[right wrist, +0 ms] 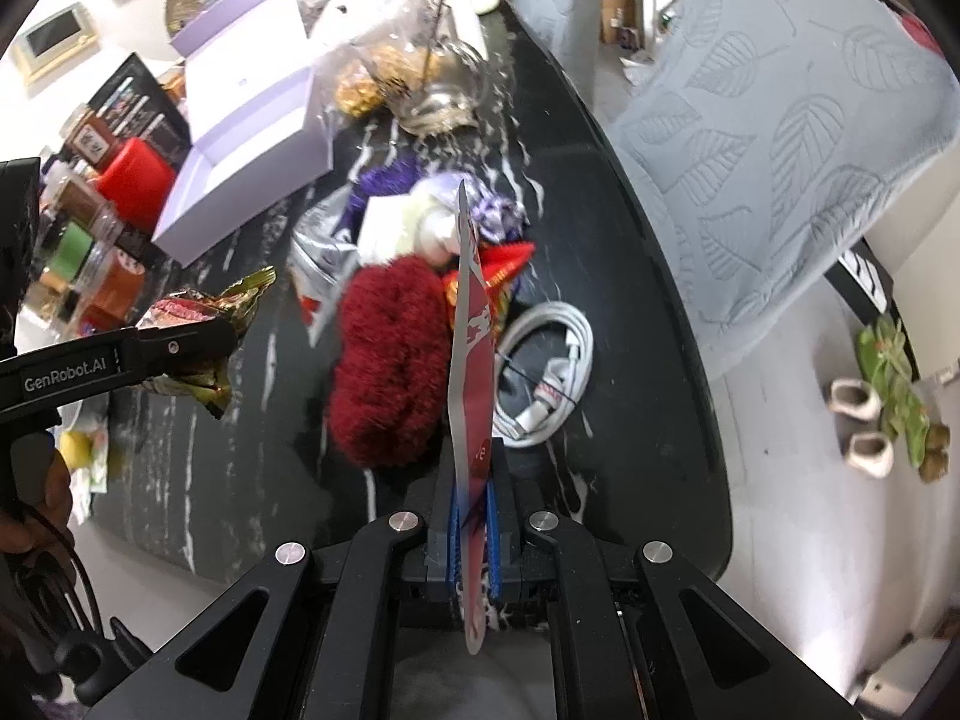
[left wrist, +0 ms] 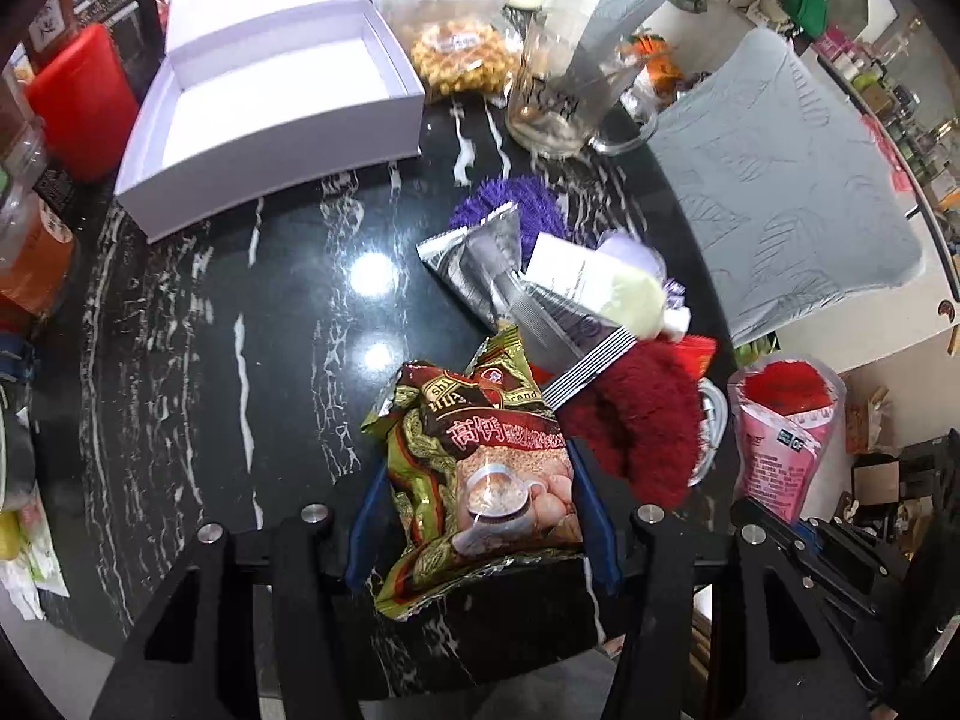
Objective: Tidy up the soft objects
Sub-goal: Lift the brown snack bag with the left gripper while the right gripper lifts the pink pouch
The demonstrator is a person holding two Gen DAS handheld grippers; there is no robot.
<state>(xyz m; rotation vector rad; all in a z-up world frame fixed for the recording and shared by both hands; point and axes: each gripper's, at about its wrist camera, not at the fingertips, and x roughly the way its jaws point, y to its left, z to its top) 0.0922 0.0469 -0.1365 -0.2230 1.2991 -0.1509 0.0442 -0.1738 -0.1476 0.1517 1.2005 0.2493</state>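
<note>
The left hand-held gripper (left wrist: 483,516) grips a snack bag (left wrist: 480,480); only the right view shows the right hand-held gripper (right wrist: 474,516) clamping a red pouch (right wrist: 471,360) edge-on.

"GenRobot.AI" runs along the left claw (right wrist: 198,348). The snack bag (left wrist: 480,480) reads "高钙", with "rand" on its gold band.

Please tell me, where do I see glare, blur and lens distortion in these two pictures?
Left wrist view: two bright lamp reflections glare on the glossy black table; the purple-white pouch is smeared by blur; edges curve with dark fisheye corners. Right wrist view: the table edge bows strongly; the red pouch in the right tool is fairly sharp.
</note>
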